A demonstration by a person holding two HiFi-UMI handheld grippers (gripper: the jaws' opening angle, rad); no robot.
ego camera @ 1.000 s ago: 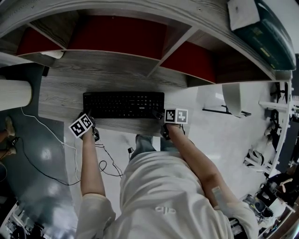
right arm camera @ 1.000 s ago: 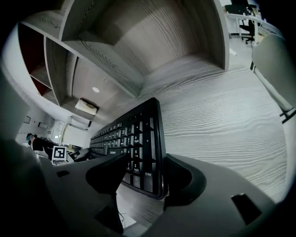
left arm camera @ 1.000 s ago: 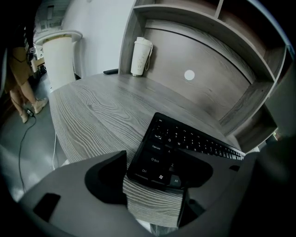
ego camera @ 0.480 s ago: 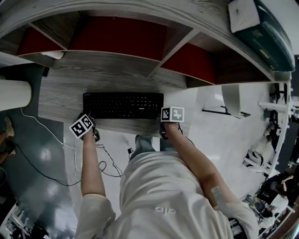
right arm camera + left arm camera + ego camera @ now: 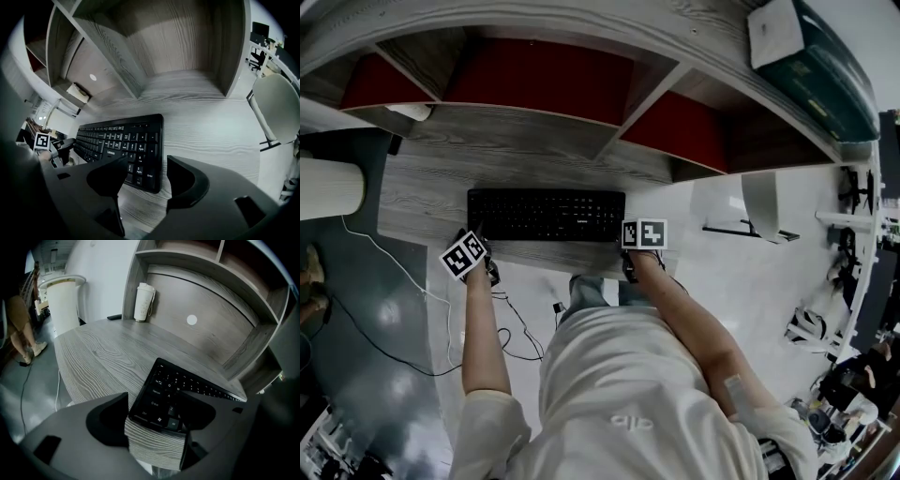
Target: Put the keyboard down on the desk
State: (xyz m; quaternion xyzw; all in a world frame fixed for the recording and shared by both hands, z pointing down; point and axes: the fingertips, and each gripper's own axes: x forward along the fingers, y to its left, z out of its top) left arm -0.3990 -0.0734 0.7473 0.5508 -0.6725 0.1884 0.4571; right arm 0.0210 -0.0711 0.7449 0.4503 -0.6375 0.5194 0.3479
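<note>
**While its front corners sit between parted jaws, the keyboard (image 5: pixel 547 214) lies flat on the desk (image 5: pixel 422 192)**

Where the keyboard's front edge runs along the near edge of the desk, a gripper waits at each end of it. The left gripper (image 5: pixel 157 401) is at the keyboard's front left corner. Its jaws are apart, and that corner and a strip of desk edge show between them. The right gripper (image 5: pixel 147 161) is at the keyboard's front right corner, also with its jaws apart. One jaw reaches over the number keys. The other is just beside the keyboard's right edge, with bare wood showing in the gap. Well behind the keyboard's left end, a white cup (image 5: pixel 143 302) stands upright against the back panel of the shelves (image 5: pixel 534 70).
</note>
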